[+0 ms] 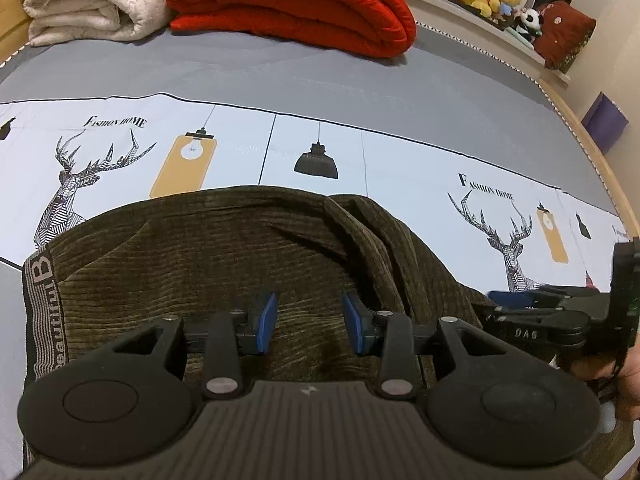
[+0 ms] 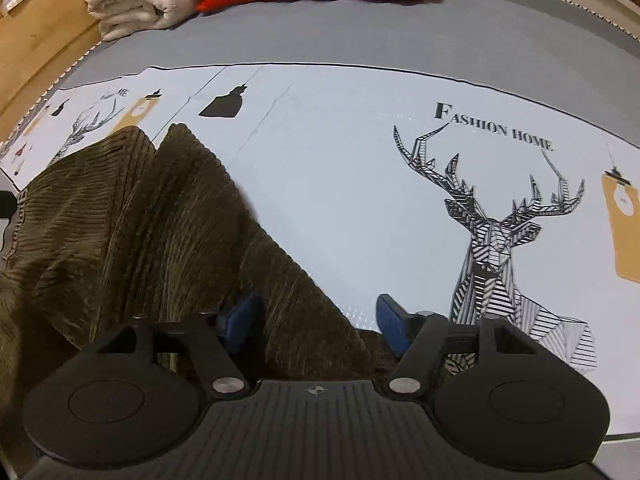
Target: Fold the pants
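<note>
Red blanket, cream blanket, beyond olive pants

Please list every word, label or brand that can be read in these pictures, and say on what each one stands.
"FASHION HOME": printed on the pale blue and grey bed sheet, above the line-drawn deer; it appears again in the left wrist view.
"Beautiful B": woven sideways into the black waistband of the brown corduroy pants.
"DAS": on the black right gripper.
Small print beside the yellow lamp picture: too faint to read.
</note>
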`<state>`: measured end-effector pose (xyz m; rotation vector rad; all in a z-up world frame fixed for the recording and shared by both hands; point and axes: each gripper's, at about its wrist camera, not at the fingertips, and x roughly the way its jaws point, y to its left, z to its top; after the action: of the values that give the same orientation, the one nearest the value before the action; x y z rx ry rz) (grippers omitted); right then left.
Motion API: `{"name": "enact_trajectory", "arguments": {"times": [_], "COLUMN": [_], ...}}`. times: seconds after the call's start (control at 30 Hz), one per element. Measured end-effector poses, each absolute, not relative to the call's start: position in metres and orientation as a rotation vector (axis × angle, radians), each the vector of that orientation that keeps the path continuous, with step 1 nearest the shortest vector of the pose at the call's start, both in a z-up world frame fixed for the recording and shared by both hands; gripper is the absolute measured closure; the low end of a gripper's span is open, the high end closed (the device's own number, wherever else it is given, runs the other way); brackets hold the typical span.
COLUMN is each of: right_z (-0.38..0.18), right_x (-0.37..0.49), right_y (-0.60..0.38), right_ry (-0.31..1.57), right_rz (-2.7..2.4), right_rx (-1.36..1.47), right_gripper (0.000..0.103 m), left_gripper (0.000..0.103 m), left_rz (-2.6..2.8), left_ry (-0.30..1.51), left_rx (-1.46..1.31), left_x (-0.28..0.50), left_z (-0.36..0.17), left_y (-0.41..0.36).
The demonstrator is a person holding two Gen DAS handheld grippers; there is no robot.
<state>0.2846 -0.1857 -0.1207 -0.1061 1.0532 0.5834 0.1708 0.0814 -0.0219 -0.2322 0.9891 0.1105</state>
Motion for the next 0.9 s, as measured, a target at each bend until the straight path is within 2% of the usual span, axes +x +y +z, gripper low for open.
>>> {"name": "enact_trajectory", "arguments": {"times": [0.03,0.1,0.23,0.33,0.47,0.53,0.57,0.63,0.8,0.9], "right_z": [-0.12,-0.109,-0.069,-0.028,0.02,0.017,0.008,-0.02,-0.061,-0.067], "right_x": [0.285,0.285,0.282,0.281,0.27,0.265,0.265,0.277,0.297,0.298], "right_y": [-0.185,-0.183,-0.191,-0.21,-0.261,-0.291,-0.302,-0.314,-0.346,-0.367], "right_ry": [1.057,1.022,0.931,0.779,0.456,0.399,0.425,0.601,0.79,0.832], "right_rz": [0.615,0.631,0.699,0.68,0.341,0.03,-0.115,-0.313,-0.335,-0.34], "right_rx": [-0.091,-0.144,-0.096,0.049,0.337,0.489,0.516,0.465,0.522,0.592], "right_gripper": [0.078,0.095,0.097,0.101,0.101,0.101,0.101,0.101,0.095,0.077], "left_gripper": [0.062,0.062,0.062,0.062,0.062,0.062,0.062,0.062,0.062,0.062], "left_rz": [0.111,0.115,0.121,0.123,0.129,0.128,0.128,0.128,0.134,0.129], "left_ry": [0.988,0.985,0.978,0.969,0.961,0.963,0.966,0.97,0.967,0.977], "left_rx": [-0.233,-0.239,-0.256,-0.257,-0.269,-0.264,-0.261,-0.26,-0.273,-0.272], "left_x": [0.171,0.172,0.172,0.172,0.17,0.17,0.169,0.168,0.169,0.171], "left_z": [-0.022,-0.021,-0.019,-0.016,-0.013,-0.013,-0.013,-0.014,-0.013,-0.015], "left_y": [0.082,0.084,0.086,0.087,0.089,0.089,0.089,0.089,0.094,0.092]}}
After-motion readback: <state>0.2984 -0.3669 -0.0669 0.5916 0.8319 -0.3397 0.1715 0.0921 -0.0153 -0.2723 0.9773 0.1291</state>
